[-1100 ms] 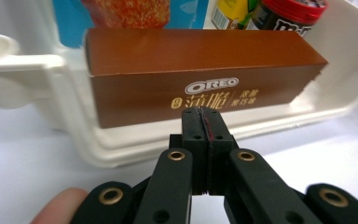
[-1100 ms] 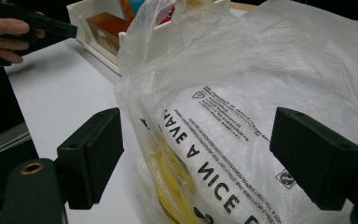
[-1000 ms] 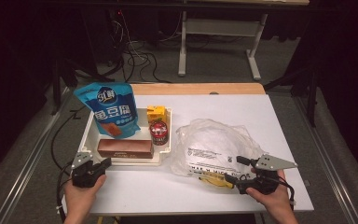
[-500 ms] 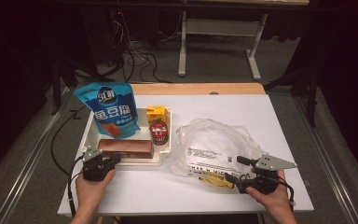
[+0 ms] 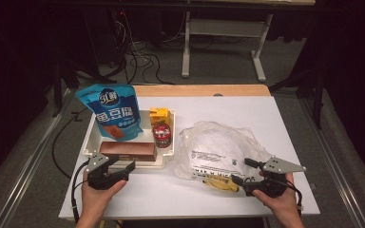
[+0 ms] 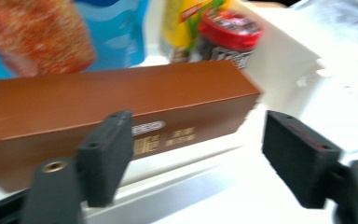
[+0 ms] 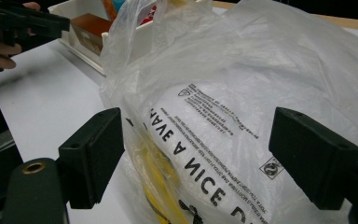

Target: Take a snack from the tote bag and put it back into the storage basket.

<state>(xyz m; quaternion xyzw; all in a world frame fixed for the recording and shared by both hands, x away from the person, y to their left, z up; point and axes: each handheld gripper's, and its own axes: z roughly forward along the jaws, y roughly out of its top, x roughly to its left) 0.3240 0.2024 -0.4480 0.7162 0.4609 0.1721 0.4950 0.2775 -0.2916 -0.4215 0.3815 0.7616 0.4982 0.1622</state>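
The clear plastic bag (image 5: 218,149) is spread on the white table (image 5: 285,118), with the right gripper (image 7: 196,158) held wide open just in front of it. A brown box (image 6: 121,105) is laid along the tray's (image 5: 89,142) front edge; the left gripper (image 6: 198,154), jaws just swung wide, is aimed at it, nothing gripped.

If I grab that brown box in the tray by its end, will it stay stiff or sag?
The brown box has crisp, straight edges, so it probably stays stiff. Its glossy faces may slip in the open left gripper. Long and narrow, held by one end it could droop or twist.
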